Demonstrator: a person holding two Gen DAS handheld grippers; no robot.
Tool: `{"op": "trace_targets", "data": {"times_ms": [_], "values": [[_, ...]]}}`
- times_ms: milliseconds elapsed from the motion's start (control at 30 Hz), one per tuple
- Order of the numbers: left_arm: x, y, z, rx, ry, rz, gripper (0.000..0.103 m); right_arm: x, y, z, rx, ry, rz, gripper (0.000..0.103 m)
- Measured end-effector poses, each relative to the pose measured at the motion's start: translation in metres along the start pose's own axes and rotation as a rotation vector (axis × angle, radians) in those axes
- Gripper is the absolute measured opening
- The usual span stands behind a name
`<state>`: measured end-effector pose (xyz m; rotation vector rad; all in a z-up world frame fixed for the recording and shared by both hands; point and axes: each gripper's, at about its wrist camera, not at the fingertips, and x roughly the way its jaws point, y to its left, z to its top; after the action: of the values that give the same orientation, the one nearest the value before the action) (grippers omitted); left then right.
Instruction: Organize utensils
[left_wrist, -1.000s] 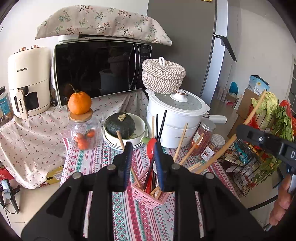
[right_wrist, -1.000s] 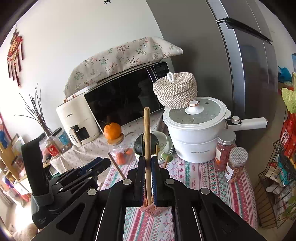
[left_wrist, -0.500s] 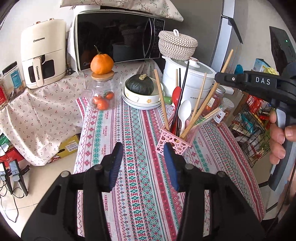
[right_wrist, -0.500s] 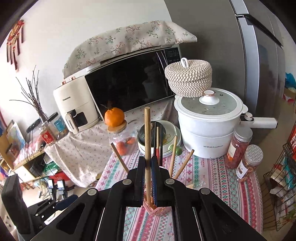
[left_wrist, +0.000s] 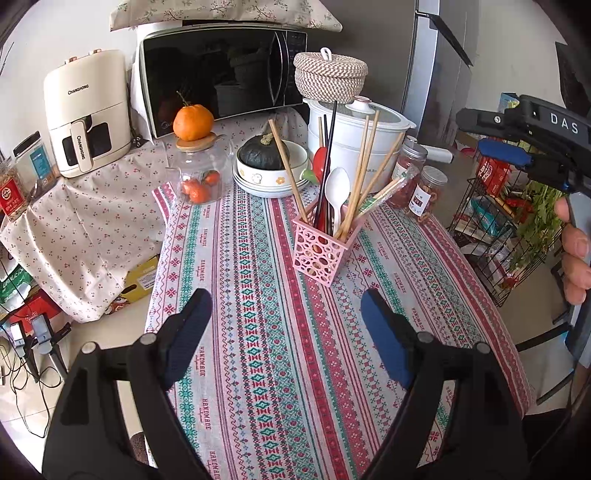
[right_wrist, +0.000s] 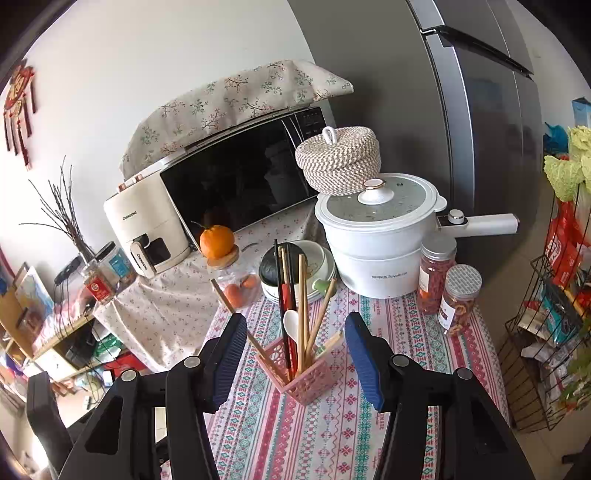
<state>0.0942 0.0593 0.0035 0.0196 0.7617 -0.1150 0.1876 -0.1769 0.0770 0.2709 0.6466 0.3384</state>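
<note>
Left tool (left_wrist: 284, 325) spread wide and empty above the table (left_wrist: 280, 369), right tool (right_wrist: 295, 347) gaped too, holding nothing, pink utensil basket (right_wrist: 301, 373) stood upright mid-table, chopsticks (right_wrist: 302, 306) and white spoon (left_wrist: 337, 188) inside.

Bright, even daylight in both wrist views; source not visible. Shadows soft and short: the pink utensil basket (left_wrist: 320, 245) throws only a faint one on the striped cloth. Microwave door (right_wrist: 236, 184) dark and glossy, mirroring room shapes. Fridge (right_wrist: 476, 122) side carries a dull sheen, no hard glare. Strong fisheye bending: walls and fridge edges curve, corners go black. Centre sharp, print on the cloth legible; rim detail smeared and slightly soft.
</note>
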Motion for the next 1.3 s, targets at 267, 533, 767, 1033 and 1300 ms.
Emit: {"op": "trace_targets", "data": {"times_ms": [267,533,767,1033,1300], "values": [[-0.029,-0.026,-0.022,0.0,-0.037,0.063,0.1,-0.028,-0.006,-0.061,-0.013,0.096,-0.088,0.079],[-0.044,-0.018,-0.028,-0.09,-0.059,0.117,0.102,-0.048,0.006,-0.098,-0.106,0.091,-0.159,0.09],[-0.042,-0.005,-0.026,-0.153,-0.07,0.173,0.102,-0.046,0.013,-0.108,-0.13,0.056,-0.178,0.091],[-0.029,-0.002,-0.027,-0.144,-0.053,0.264,0.102,-0.05,0.022,-0.111,-0.194,-0.014,-0.217,0.091],[-0.02,-0.007,-0.026,-0.135,-0.035,0.272,0.102,-0.057,0.003,-0.106,-0.153,-0.039,-0.251,0.091]]}}
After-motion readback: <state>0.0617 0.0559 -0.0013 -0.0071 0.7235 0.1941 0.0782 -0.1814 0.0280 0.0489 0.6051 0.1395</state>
